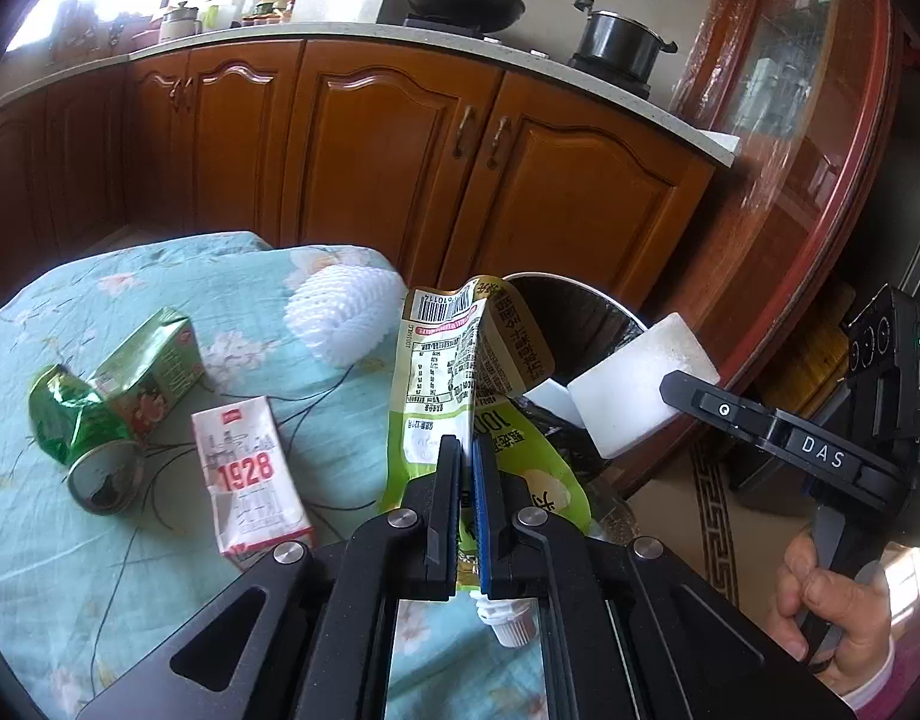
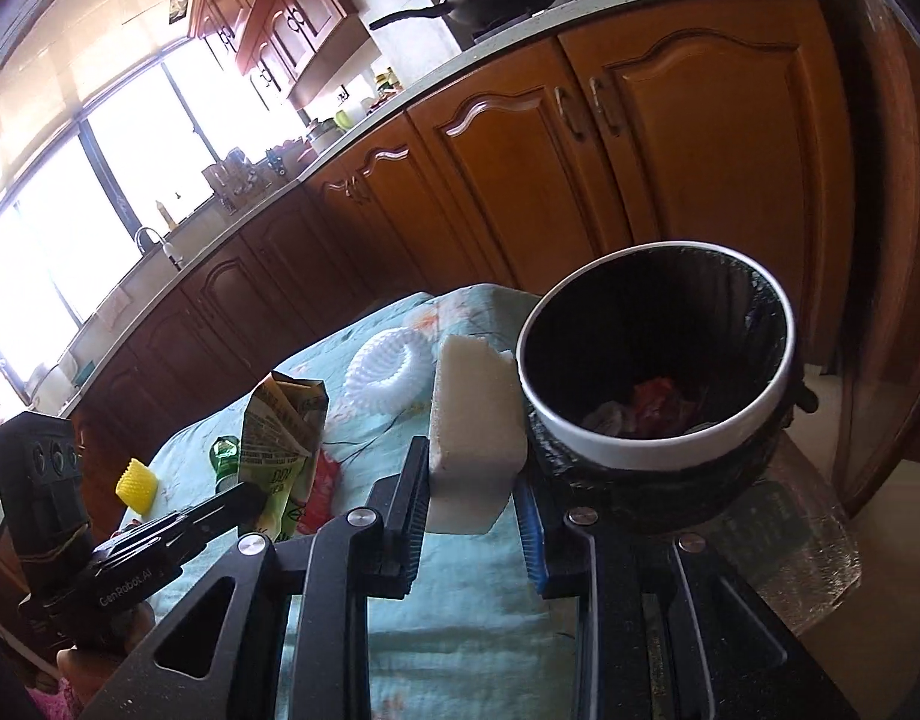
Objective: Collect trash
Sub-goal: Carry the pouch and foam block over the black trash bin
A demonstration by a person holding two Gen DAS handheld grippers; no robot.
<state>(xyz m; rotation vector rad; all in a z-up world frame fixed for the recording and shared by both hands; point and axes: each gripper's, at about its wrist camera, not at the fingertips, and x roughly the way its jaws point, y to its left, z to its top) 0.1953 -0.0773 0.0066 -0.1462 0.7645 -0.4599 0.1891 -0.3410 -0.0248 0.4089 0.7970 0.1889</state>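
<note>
We've got the left gripper (image 1: 467, 474) pinching a pouch (image 1: 460, 360) and the right gripper (image 2: 475, 510) clamped on foam (image 2: 478, 420) by the bin (image 2: 655, 456), with can (image 1: 81, 426) and cartons (image 1: 246, 468) left.

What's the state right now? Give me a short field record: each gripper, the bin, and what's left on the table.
left gripper: shut on green pouch, held upright
right gripper: shut on white foam block, beside the bin
bin: open, dark liner, some trash at the bottom
table: crushed green can, green carton, 1928 carton, white foam net
also on table, right wrist view only: yellow foam net
</note>
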